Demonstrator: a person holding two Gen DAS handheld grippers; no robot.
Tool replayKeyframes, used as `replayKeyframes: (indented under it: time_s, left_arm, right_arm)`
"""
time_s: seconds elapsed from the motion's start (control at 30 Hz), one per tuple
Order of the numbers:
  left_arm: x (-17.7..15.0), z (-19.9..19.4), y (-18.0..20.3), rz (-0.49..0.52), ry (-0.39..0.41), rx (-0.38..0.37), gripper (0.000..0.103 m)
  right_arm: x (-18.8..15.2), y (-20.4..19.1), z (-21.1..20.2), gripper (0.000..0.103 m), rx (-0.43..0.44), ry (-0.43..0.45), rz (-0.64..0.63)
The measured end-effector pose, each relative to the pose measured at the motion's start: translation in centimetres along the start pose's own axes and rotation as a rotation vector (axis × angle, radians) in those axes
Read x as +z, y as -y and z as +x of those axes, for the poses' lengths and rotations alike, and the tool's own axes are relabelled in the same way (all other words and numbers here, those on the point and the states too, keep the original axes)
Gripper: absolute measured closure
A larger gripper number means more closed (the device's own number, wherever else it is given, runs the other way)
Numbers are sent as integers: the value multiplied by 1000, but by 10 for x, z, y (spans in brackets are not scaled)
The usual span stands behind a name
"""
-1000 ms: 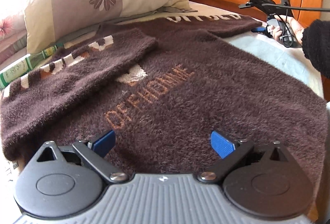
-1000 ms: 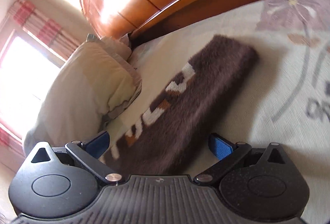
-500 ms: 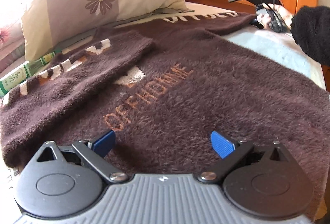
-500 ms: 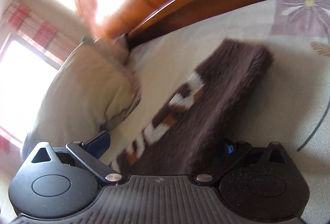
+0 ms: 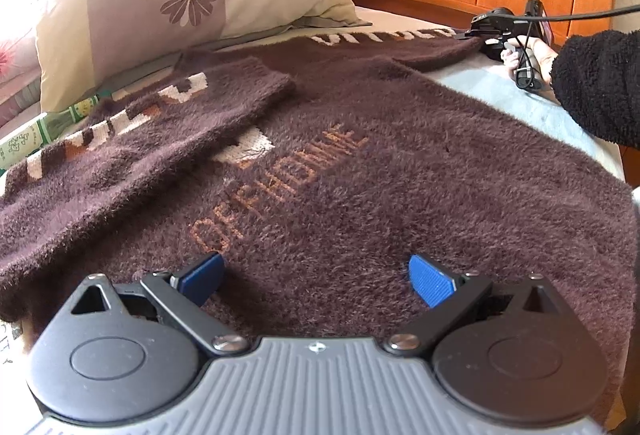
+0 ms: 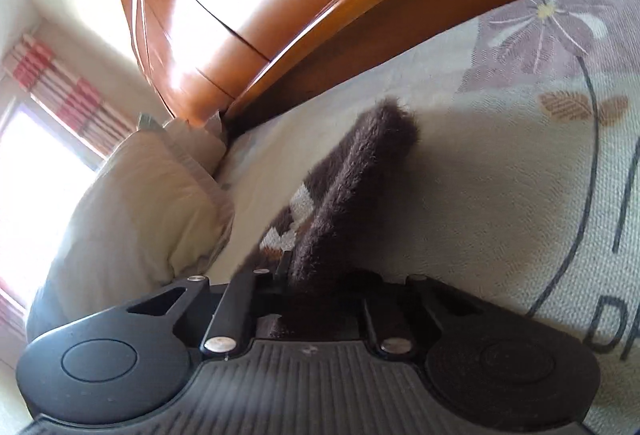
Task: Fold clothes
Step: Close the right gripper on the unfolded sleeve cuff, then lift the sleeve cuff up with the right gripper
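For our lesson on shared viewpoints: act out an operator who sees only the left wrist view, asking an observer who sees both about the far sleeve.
Operator: Has the right gripper closed on that sleeve?
Observer: Yes. The right gripper is shut on the far sleeve.
Operator: Does the sleeve lie flat?
Observer: No, it stands on edge, bunched, above the bedsheet.
Operator: What lies behind it?
Observer: A cream pillow against the headboard.
Operator: My left gripper is open over the sweater.

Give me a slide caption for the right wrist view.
Right tongs shut on the fuzzy brown sweater sleeve, lifting it off the floral bedspread.
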State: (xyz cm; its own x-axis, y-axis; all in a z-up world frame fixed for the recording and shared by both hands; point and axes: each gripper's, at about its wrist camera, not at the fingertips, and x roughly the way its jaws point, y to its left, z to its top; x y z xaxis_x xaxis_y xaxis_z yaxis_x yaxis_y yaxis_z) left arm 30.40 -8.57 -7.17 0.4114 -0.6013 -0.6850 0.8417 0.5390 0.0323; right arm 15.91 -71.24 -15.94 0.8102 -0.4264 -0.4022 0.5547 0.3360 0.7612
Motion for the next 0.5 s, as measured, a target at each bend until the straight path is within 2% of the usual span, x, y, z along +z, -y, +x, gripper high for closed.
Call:
replayKeyframes:
  time_s: [0.13, 0.3, 0.5]
  left_arm:
    - [1, -3, -2, -7, 8, -3, 4]
    - [5, -12, -5, -10, 35, -3, 4]
    - [10, -26, -7, -5, 61, 0, 4]
  right_arm:
    - [3, -9, 1, 90, -60, -16, 32]
    - [6, -34, -2, 88, -139, -41, -44]
    - [7, -75, -12, 88, -132, -58, -138]
